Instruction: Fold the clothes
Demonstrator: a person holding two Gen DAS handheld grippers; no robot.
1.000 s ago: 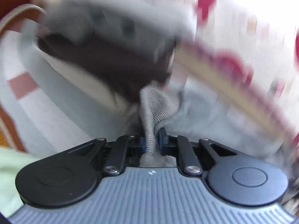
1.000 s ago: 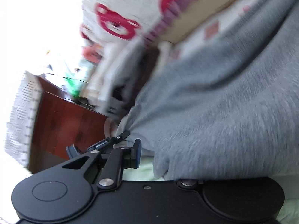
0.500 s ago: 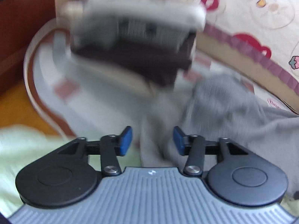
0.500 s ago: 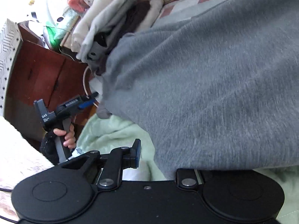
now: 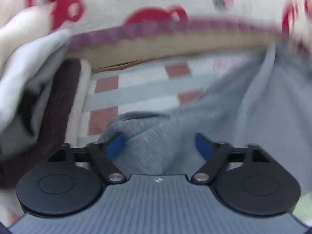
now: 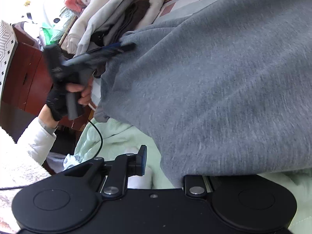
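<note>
Sweatshirt (image 6: pixel 224 74), grey, drapes over the right tool (image 6: pixel 173 167), whose state I cannot tell; left tool (image 5: pixel 159 145) gapes wide over its fold.

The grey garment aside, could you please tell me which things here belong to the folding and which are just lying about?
Belonging to the job:
grey garment
left tool, open at its edge
right tool

Lying about:
stack of folded clothes
pale green bedding
checked sheet
wooden cabinet
</note>
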